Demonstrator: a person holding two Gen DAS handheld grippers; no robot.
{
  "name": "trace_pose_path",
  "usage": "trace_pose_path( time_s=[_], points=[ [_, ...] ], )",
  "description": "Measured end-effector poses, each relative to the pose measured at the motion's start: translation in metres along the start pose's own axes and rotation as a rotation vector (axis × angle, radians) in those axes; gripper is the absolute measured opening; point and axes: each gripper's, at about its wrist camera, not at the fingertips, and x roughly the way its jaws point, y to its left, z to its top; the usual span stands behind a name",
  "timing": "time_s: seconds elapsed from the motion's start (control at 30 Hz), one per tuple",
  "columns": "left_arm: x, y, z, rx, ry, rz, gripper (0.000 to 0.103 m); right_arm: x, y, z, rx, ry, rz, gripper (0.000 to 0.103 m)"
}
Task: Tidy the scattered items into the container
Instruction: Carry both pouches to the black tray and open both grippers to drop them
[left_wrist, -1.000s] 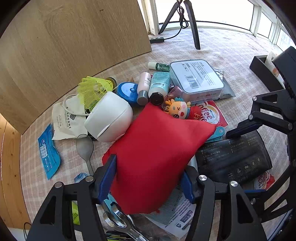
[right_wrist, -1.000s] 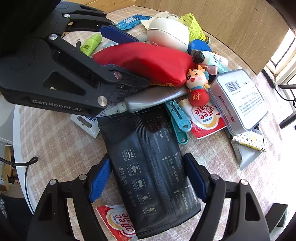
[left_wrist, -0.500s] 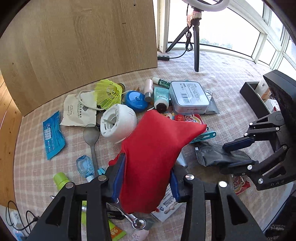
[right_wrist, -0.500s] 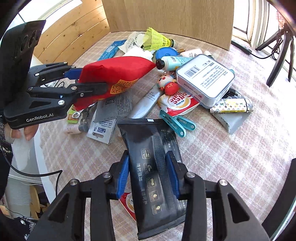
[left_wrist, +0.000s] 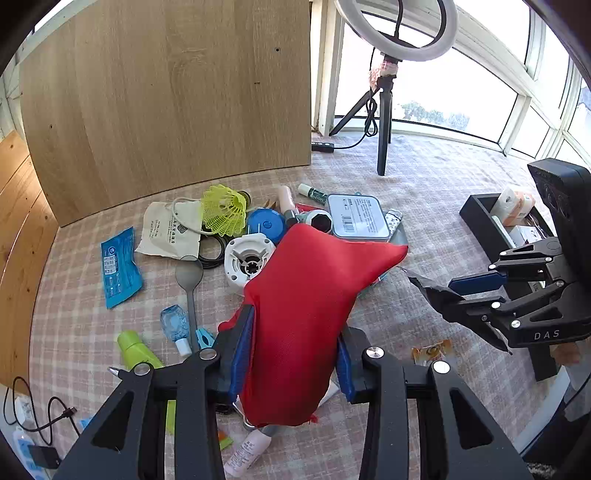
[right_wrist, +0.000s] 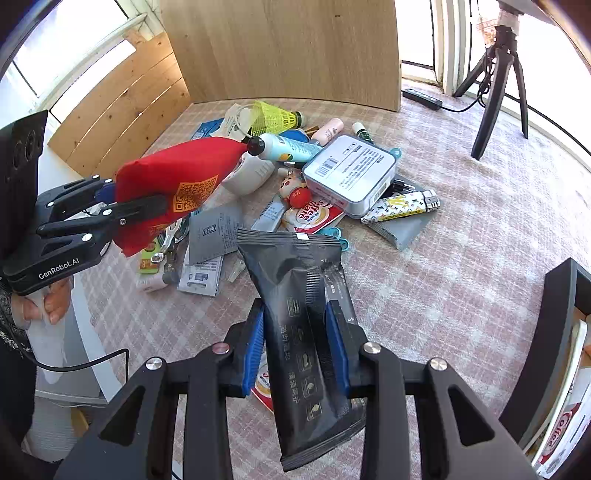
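Both grippers tilt steeply downward above the table (left_wrist: 424, 192): the left gripper (left_wrist: 293, 354) jaws, just closing, pinch a red pouch (left_wrist: 310, 295) (lifted clear); the right gripper (right_wrist: 295, 339) jaws, also closing, pinch a black packet (right_wrist: 306, 332).

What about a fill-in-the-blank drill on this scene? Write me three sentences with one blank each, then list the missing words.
1. The left gripper is shut on a ____ cloth bag.
2. The right gripper is shut on a ____ flat pouch.
3. The yellow shuttlecock lies in front of the upright ____ board.

Missing words: red; black; wooden
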Motion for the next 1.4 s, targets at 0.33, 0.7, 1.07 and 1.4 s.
trace_pose_path(
  time_s=[0.33, 0.7, 1.07, 1.4],
  points=[
    [-0.019, -0.066, 0.024, 0.080, -0.063, -0.140, 0.036, -0.078, -0.037, -0.029, 0.159, -0.150, -0.110, 0.031],
    [-0.022, -0.169, 0.053, 0.233, -0.091, -0.311, 0.036, -0.164, -0.123, -0.103, 0.428, -0.269, -0.290, 0.031],
    [-0.008, -0.282, 0.056, 0.373, -0.086, -0.433, 0.036, -0.233, -0.186, -0.178, 0.614, -0.309, -0.560, 0.032],
    [-0.006, -0.358, 0.067, 0.442, -0.122, -0.445, 0.063, -0.252, -0.209, -0.204, 0.690, -0.332, -0.643, 0.055]
  ],
)
